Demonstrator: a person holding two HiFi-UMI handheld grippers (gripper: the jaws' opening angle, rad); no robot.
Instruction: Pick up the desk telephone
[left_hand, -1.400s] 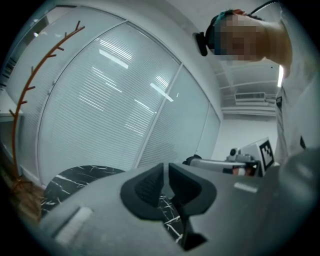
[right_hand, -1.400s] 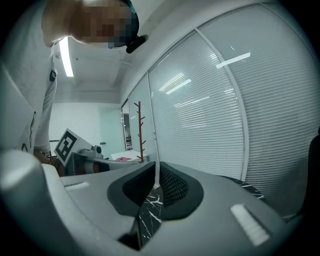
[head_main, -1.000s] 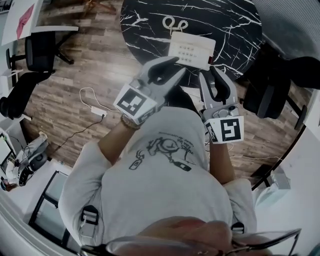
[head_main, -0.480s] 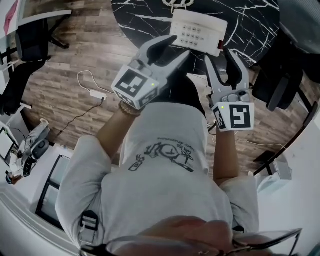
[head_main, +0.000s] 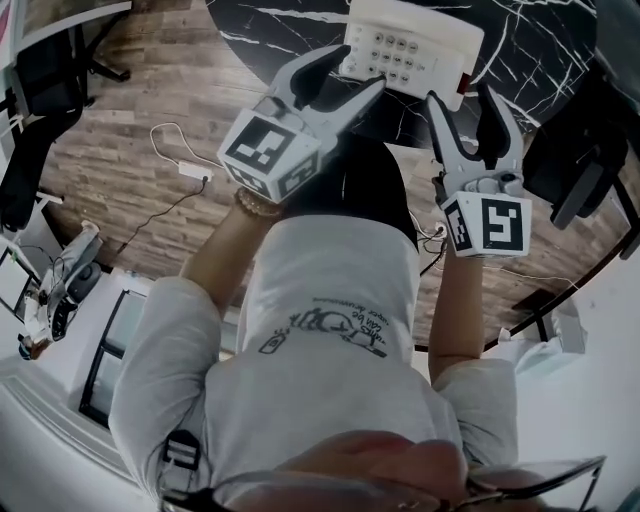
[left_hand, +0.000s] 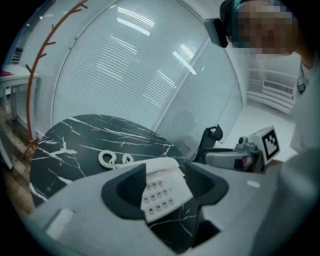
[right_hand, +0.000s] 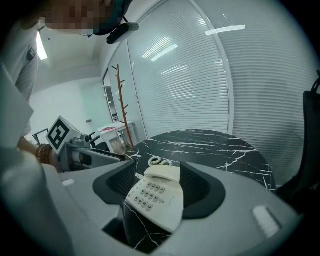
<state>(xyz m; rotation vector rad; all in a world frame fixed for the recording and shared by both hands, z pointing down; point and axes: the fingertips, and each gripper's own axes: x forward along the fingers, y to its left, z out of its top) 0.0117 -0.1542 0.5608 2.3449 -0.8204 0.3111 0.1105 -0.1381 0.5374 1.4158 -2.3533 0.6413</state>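
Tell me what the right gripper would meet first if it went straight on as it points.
Most likely the desk telephone on the black marble table: it sits framed dead ahead between the right gripper's opening jaws, not yet gripped. The gap is unclear.

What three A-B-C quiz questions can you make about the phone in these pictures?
1. Where is the phone? A on the black table; B on the floor; C on a chair.
2. What colour is the phone? A red; B white; C green.
3. What is the handset doing? A dangling off the edge; B lying beside the phone; C resting on the phone.
Answers: 1 A, the phone sits on the marbled tabletop. 2 B, its body and keys look white. 3 C, the handset lies across the phone's top.
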